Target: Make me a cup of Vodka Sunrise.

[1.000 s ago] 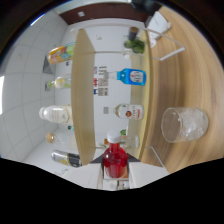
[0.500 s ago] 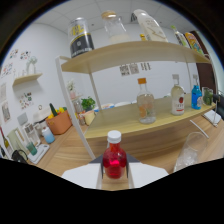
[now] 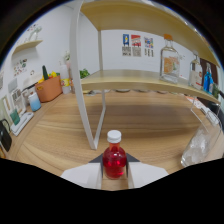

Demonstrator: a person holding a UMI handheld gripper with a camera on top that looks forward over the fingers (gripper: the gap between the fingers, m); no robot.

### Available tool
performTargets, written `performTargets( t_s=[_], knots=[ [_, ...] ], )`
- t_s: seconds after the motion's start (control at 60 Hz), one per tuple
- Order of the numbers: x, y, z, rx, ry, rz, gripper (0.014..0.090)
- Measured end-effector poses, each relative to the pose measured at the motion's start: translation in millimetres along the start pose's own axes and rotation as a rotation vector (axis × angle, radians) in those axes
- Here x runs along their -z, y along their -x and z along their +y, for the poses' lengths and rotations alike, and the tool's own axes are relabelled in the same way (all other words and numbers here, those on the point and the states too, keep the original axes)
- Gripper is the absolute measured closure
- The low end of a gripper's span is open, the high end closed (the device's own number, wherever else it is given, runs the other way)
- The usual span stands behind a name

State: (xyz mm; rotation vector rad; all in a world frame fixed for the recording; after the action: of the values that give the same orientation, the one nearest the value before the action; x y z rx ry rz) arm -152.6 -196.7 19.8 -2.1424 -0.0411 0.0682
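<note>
You have the small red bottle (image 3: 114, 160) clamped between both fingers of the gripper (image 3: 114, 176), low in the middle of the frame, white cap up and the bottle upright. A second ago the view was rolled on its side, with the shelf running vertically and the bottle tipped with it; half a second ago it had mostly levelled, and now it sits square again. My reading is that the pour of the red syrup (grenadine, by the colour) is over and you are bringing the bottle back upright.

The clear glass (image 3: 202, 146) stands at the lower right of the frame, to the right of the fingers and near them, on the wooden counter (image 3: 60, 145). I cannot tell what is in it. On the shelf (image 3: 135, 80) at upper right stands a clear bottle with an orange label (image 3: 170, 61).

Next you likely need to set the red bottle down, away from the glass.
</note>
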Motion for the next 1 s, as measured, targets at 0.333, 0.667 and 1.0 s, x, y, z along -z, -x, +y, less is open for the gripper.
performTargets(
  t_s=[0.333,0.667,1.0],
  knots=[
    [-1.0,2.0,0.7,0.017,0.000,0.012,0.0682],
    [34.8,7.0,-15.4,0.004,-0.006,-0.053,0.0199],
    [144.9,-54.8,-73.9,-0.025,-0.169,-0.042,0.0180]
  ],
)
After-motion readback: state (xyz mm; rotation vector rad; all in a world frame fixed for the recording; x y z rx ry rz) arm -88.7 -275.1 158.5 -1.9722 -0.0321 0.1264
